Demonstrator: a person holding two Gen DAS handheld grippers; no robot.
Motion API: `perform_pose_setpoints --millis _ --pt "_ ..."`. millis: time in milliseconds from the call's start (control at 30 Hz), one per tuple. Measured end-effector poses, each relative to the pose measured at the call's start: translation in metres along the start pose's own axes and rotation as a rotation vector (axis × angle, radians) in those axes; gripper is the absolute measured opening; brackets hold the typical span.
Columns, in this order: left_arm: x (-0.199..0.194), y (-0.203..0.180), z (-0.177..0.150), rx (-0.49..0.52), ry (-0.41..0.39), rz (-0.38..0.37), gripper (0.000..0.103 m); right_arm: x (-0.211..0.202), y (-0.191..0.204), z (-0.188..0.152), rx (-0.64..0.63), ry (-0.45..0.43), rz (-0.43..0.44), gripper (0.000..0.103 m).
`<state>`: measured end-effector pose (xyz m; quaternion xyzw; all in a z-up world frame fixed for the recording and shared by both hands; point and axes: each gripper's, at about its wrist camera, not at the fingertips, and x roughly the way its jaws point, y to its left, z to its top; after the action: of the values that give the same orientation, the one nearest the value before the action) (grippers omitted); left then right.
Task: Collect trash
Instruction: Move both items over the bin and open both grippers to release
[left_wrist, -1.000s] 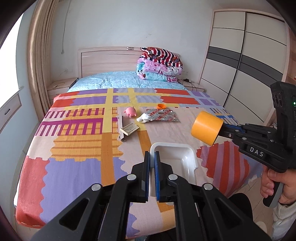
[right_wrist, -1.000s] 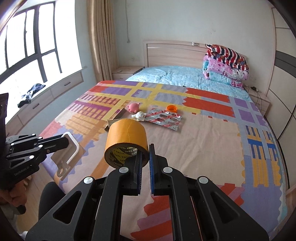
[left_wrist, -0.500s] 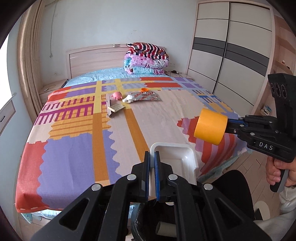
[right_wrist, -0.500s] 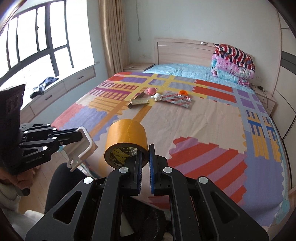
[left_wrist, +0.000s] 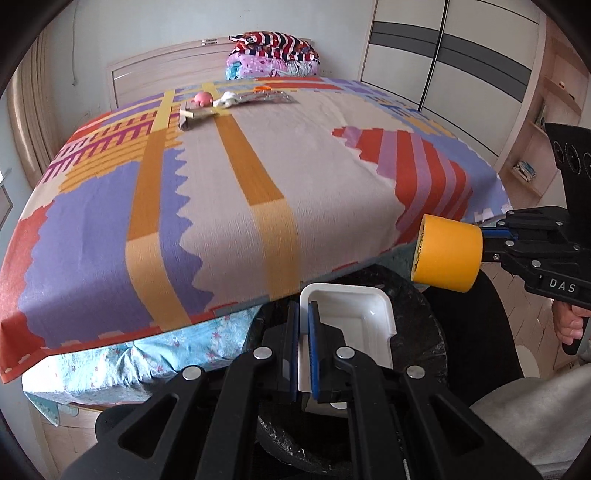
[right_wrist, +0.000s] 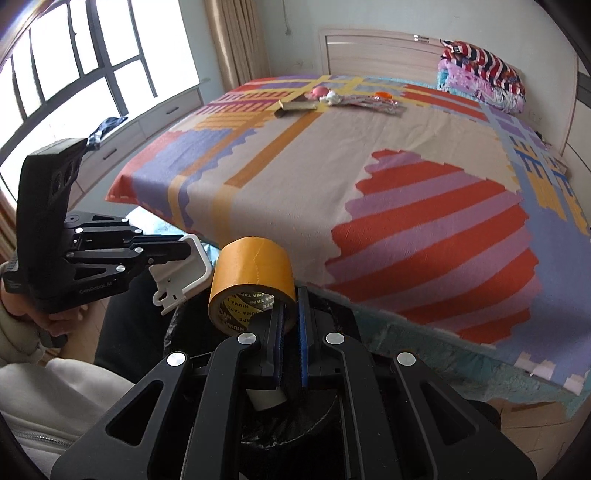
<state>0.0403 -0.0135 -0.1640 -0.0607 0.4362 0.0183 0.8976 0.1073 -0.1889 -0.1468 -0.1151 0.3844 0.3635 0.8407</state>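
My left gripper (left_wrist: 303, 314) is shut on the rim of a white plastic tray (left_wrist: 354, 325) and holds it over a black bin lined with a bag (left_wrist: 424, 332) at the foot of the bed. My right gripper (right_wrist: 290, 306) is shut on the wall of an orange tape roll (right_wrist: 253, 273), also above the bin (right_wrist: 295, 424). The tape roll (left_wrist: 447, 253) and right gripper (left_wrist: 487, 240) show at the right of the left wrist view. The tray (right_wrist: 184, 273) and left gripper (right_wrist: 188, 251) show at the left of the right wrist view.
More trash lies far up the bed: a pink toy (left_wrist: 203, 98), a white scrap (left_wrist: 227, 98), a foil wrapper (left_wrist: 266, 98), an orange cap (left_wrist: 263, 88) and a flat box (left_wrist: 195, 116). Folded blankets (left_wrist: 273, 55) sit at the headboard. A wardrobe (left_wrist: 461, 55) stands right.
Both grippers have drawn back from over the bed to beyond its foot and dropped lower. The tray and tape roll now hang over the black bin.
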Motion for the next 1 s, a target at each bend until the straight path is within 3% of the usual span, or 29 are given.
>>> perform_pose_setpoints --millis 633,1000 --pt "0.084 -0.014 -0.051 0.051 0.231 0.001 0.005 0.091 0.022 -0.053 -0.076 0.321 -0.029 0.007" --pt "0.095 -0.018 -0.057 0.068 0.268 0.007 0.005 0.107 0.032 -0.062 -0.091 0.377 -0.009 0.008"
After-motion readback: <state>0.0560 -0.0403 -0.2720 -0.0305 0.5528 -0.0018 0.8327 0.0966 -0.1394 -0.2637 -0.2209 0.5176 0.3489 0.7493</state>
